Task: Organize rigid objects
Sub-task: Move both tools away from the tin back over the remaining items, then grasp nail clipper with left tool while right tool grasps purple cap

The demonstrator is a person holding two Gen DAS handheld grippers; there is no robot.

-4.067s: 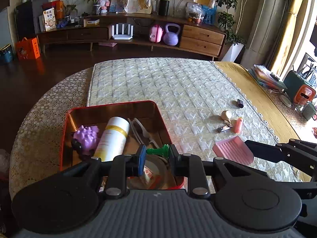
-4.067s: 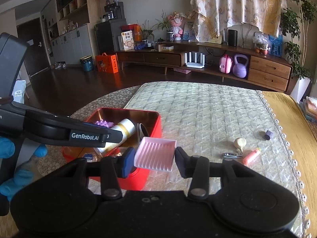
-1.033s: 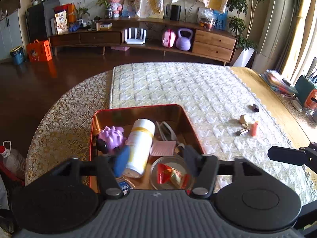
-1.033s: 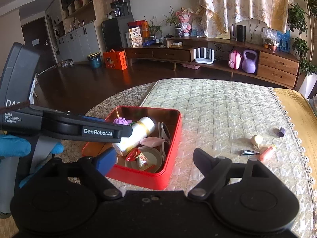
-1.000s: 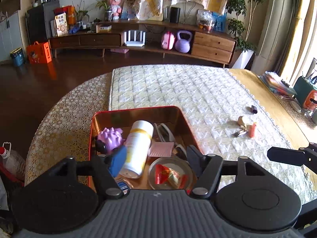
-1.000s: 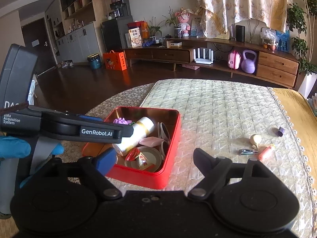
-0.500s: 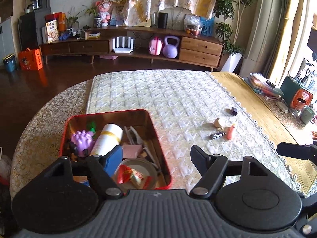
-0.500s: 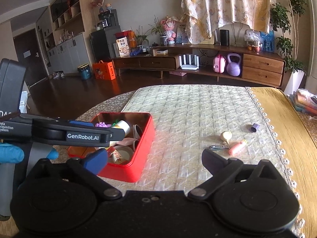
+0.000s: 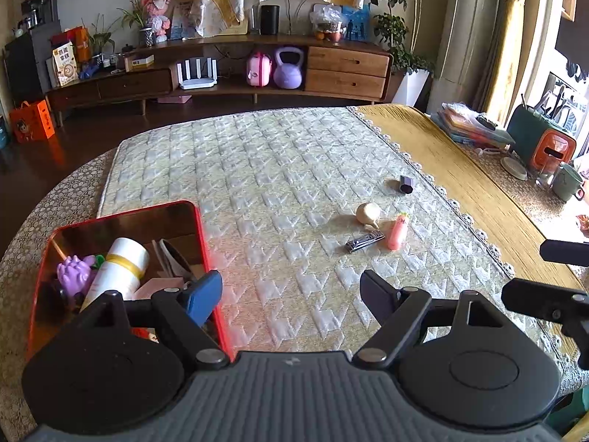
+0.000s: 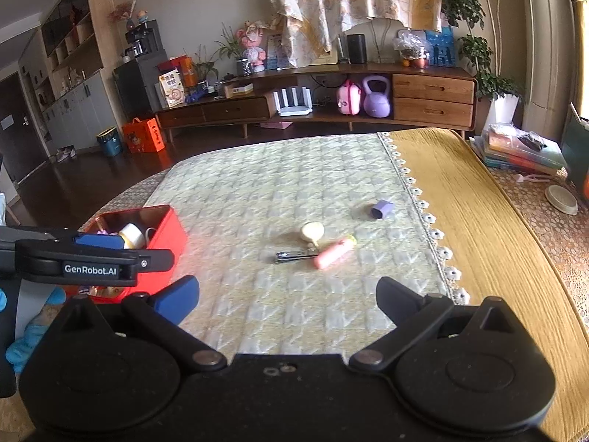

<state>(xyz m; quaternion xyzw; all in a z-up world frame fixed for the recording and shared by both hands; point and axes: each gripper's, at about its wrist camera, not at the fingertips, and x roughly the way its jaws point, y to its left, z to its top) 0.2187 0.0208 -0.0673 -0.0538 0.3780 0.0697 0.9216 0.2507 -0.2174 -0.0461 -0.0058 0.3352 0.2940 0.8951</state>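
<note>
Nail clipper point(image 10: 296, 256): twelve o'clock from right gripper point(image 10: 287, 300), long axis crosswise. Right gripper nearer, spread wide, empty; left gripper point(image 9: 291, 294) opening, empty.

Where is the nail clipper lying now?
The nail clipper lies on the quilted mat, right of the red tin, touching the pink tube's lower end, just below the cream bulb-shaped object.

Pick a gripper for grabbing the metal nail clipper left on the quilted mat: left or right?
Right, probably. The right gripper is open and empty, with the silver metal nail clipper nearly centred ahead of it. The left gripper, jaws opening and empty, sits by the red metal tin, with the clipper off to its right.
</note>
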